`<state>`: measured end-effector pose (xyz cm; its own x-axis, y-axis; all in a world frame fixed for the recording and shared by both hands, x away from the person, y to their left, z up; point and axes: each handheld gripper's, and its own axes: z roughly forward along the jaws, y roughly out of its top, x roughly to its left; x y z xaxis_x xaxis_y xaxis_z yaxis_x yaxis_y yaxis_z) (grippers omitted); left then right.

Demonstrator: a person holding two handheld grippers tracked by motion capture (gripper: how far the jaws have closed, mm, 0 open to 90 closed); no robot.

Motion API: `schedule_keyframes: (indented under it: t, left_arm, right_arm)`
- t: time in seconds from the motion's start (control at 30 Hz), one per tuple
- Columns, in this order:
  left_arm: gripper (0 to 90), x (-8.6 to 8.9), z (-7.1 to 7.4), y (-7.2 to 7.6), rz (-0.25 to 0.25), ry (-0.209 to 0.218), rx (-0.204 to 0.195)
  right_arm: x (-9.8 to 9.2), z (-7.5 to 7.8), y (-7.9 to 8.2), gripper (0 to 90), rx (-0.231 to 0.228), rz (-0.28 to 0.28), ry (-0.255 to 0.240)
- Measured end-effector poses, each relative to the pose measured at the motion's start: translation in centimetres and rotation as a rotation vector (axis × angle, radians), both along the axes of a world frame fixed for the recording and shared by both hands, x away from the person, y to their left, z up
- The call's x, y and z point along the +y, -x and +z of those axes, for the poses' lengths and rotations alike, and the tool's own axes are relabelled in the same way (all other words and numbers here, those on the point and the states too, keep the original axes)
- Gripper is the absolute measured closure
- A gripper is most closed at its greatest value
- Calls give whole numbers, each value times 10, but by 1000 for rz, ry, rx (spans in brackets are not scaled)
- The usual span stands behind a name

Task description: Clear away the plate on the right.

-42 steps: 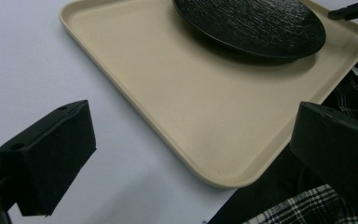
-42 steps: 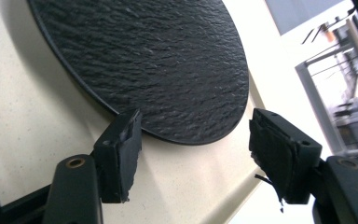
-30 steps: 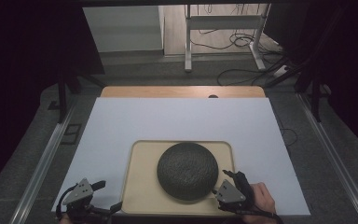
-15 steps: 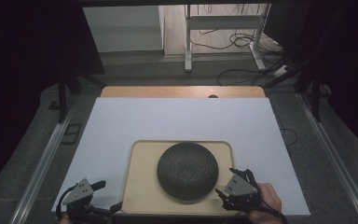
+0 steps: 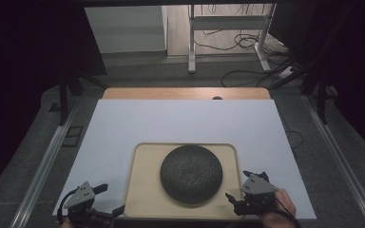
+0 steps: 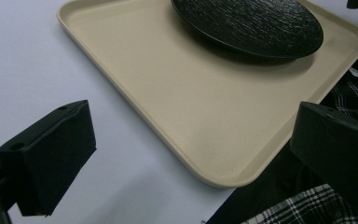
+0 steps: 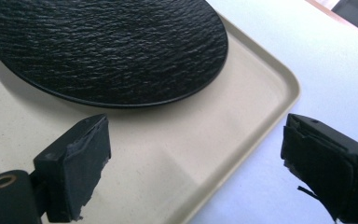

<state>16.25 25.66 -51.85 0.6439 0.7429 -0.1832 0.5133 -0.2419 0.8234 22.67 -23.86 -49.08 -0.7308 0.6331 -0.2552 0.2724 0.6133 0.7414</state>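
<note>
A beige tray (image 5: 145, 190) lies on the white table top near its front edge. A black, rough-textured round plate (image 5: 191, 173) rests upside down on it like a dome. My left gripper (image 5: 110, 199) is open at the tray's near left corner. In the left gripper view the left gripper (image 6: 191, 154) has the tray (image 6: 186, 116) corner between its wide jaws, and the plate (image 6: 251, 23) lies farther off. My right gripper (image 5: 237, 186) is open at the tray's near right corner. In the right gripper view the right gripper (image 7: 196, 163) straddles the tray (image 7: 261, 107) rim just short of the plate (image 7: 107, 46).
The white sheet (image 5: 180, 123) covers most of a wooden table (image 5: 185, 93), with open room behind and beside the tray. Metal rails (image 5: 43, 166) run along both sides. A checked garment (image 6: 349, 98) shows just past the table's front edge.
My right gripper has drifted slightly to the right along the tray's near right corner. The left gripper, tray and plate have stayed put.
</note>
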Motion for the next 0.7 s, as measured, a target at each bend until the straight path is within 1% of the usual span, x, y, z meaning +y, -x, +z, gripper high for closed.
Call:
schedule_keyframes:
  t: [0.13,0.4,0.5,0.7]
  left_arm:
    - [0,0,0,0,1,0,0]
    - [0,0,0,0,6,4,-1]
    - [0,0,0,0,6,4,-1]
    - [0,0,0,0,5,0,1]
  right_arm:
    - [-8,0,-1,55,11,-21,-34]
    - [-24,0,-2,5,37,-81,-115]
    - [-29,-2,-2,0,55,-95,-120]
    - [-33,-9,-4,0,96,-107,-94]
